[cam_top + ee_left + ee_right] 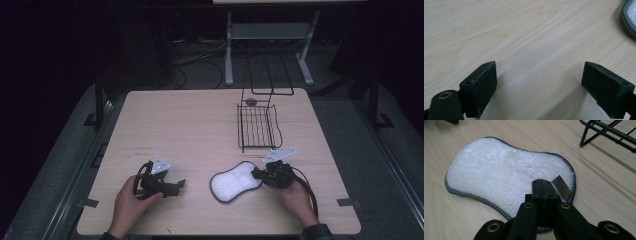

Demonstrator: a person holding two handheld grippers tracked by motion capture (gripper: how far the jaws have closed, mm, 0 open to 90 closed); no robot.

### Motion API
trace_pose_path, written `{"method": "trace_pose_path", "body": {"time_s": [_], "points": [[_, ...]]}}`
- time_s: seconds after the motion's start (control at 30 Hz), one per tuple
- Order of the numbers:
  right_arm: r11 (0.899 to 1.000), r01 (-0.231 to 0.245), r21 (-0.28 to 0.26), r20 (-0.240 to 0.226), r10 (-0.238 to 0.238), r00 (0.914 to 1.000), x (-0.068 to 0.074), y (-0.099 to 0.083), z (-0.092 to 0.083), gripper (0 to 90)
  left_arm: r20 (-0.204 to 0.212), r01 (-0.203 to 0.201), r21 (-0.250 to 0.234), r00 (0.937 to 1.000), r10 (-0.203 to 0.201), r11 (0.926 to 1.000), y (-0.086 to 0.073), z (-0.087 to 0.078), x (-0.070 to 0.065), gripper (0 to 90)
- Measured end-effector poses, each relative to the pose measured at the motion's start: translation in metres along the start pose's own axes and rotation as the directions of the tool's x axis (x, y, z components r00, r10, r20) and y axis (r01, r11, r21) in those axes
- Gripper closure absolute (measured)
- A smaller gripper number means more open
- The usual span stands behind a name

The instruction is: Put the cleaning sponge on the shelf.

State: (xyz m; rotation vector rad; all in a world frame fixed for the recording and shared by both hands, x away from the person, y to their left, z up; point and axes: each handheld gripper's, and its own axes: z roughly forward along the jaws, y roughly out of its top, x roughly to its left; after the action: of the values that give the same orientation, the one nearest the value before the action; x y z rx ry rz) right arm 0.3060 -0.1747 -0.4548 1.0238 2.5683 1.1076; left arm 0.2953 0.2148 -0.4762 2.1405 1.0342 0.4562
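Ahead of me the pale wood counter (pixel 200 120) carries a black wire rack (pixel 257 127), right of centre in the high view, its tall wire back standing at the far end. A small dark round thing (pixel 251 101) sits at that end. Beyond the counter, at the top of the frame, cables (pixel 200 55) lie on the floor beside a white-legged frame (pixel 270 32).

The left hand (pixel 131 201) holds the left gripper (pixel 176 187) low over the tabletop (pixel 200 120) near its front edge, left of centre, jaws spread wide and pointing right. The right hand (pixel 295 196) holds the right gripper (pixel 256 174) near the front edge, right of centre, pointing left, its jaws pressed together.
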Motion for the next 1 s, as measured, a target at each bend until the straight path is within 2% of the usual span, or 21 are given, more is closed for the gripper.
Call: {"method": "trace_pose_path", "body": {"time_s": [0.37, 0.5, 0.77, 1.0], "points": [[1.000, 0.010, 0.019, -0.008, -0.010, 0.9999, 0.016, -0.009, -0.009, 90.0, 0.000, 0.000, 0.000, 1.0000, 0.000, 1.0000, 0.000, 0.000, 0.000, 12.2], [1.000, -0.003, 0.020, -0.021, 0.003, 0.9998, 0.020, -0.014, -0.012, 89.9, 0.000, 0.000, 0.000, 1.0000, 0.000, 1.0000, 0.000, 0.000, 0.000, 12.2], [0.999, 0.013, 0.033, -0.023, -0.012, 0.9997, 0.034, -0.023, -0.022, 89.9, 0.000, 0.000, 0.000, 1.0000, 0.000, 1.0000, 0.000, 0.000, 0.000, 12.2], [0.999, 0.017, 0.039, -0.046, -0.016, 0.9988, 0.048, -0.033, -0.029, 89.9, 0.000, 0.001, 0.000, 1.0000, -0.001, 1.0000, 0.000, 0.000, 0.000, 12.2]]}}
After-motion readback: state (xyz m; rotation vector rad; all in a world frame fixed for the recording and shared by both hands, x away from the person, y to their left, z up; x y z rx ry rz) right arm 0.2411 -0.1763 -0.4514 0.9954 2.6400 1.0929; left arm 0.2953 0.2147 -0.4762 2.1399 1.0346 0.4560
